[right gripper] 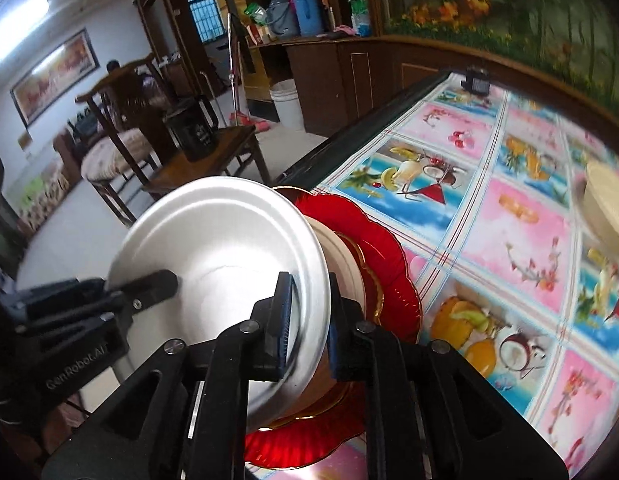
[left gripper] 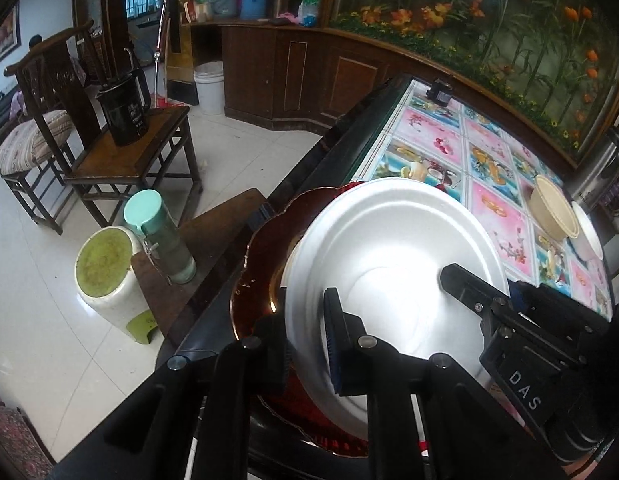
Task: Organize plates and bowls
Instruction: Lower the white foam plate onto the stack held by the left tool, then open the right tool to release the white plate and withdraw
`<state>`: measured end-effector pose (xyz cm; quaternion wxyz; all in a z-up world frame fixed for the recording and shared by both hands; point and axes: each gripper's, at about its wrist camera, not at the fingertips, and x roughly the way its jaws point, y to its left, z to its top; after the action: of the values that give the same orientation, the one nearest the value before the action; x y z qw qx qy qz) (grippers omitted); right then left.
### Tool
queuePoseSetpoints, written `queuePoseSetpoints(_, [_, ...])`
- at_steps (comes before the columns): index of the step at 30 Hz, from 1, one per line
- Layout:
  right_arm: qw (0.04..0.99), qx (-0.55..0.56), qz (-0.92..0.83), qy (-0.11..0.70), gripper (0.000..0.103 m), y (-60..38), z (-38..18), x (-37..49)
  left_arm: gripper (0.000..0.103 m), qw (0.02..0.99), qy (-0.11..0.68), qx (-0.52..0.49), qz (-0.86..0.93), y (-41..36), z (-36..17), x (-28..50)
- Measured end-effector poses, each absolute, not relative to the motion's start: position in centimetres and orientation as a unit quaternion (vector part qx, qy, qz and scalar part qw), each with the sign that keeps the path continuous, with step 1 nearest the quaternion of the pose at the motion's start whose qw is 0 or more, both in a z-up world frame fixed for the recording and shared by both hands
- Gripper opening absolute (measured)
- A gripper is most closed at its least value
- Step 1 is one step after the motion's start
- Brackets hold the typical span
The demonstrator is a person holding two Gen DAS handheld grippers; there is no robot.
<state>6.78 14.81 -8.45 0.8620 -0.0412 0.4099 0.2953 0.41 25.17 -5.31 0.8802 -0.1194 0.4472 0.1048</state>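
Left wrist view: the white plate [left gripper: 389, 264] is seen pinched at its rim by the left tongs [left gripper: 309, 344] and at the opposite rim by the right tongs [right gripper: 309, 320], above the red plate [right gripper: 373, 240] at the worktop [left gripper: 497, 208] edge nearest the room. A slip could be caused by the thin rim grip, tipping the stack over that edge. Beige bowls [left gripper: 553, 208] are found further along the worktop; a bottle [left gripper: 161, 236] stands below.

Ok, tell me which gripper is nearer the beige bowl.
Right. The right gripper is on the rim of the white plate toward the beige bowl; the left gripper is on the opposite rim, farther off.
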Motion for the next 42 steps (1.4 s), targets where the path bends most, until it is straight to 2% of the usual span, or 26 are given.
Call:
queuePoseSetpoints(4, [0.869,-0.056,0.287,0.398,0.027,14.6,-8.2,6.8,0.021,0.879,0.448,-0.114,0.114,25.7,-5.4,0.4])
queuePoseSetpoints(8, [0.872,-0.036,0.289,0.394,0.028,13.8,-7.7,6.9,0.035,0.878,0.452,-0.117,0.111,25.9,-5.5,0.5])
queuePoseSetpoints(14, [0.865,-0.023,0.293,0.407,0.029,13.6,-8.3,7.1,0.036,0.879,0.449,-0.115,0.114,26.0,-5.2,0.3])
queuePoseSetpoints(17, [0.868,-0.025,0.296,0.398,0.03,13.5,-8.2,6.8,0.044,0.88,0.447,-0.109,0.12,26.1,-4.9,0.1])
queuePoseSetpoints(19, [0.871,-0.027,0.292,0.394,0.036,13.5,-8.2,6.7,0.048,0.879,0.449,-0.101,0.124,26.0,-5.0,0.2])
queuePoseSetpoints(24, [0.867,-0.013,0.297,0.4,0.037,12.9,-8.5,7.0,0.06,0.878,0.452,-0.1,0.125,26.2,-5.1,0.0])
queuePoseSetpoints(30, [0.866,-0.008,0.306,0.396,0.042,12.6,-8.7,7.0,0.064,0.878,0.449,-0.096,0.133,26.4,-4.9,-0.3])
queuePoseSetpoints(34, [0.869,-0.007,0.31,0.387,0.051,12.5,-8.7,6.9,0.067,0.879,0.447,-0.097,0.136,26.8,-4.9,-0.4])
queuePoseSetpoints(42, [0.864,0.013,0.312,0.394,0.052,11.8,-9.1,7.2,0.079,0.889,0.43,-0.095,0.122,26.9,-4.6,-1.0])
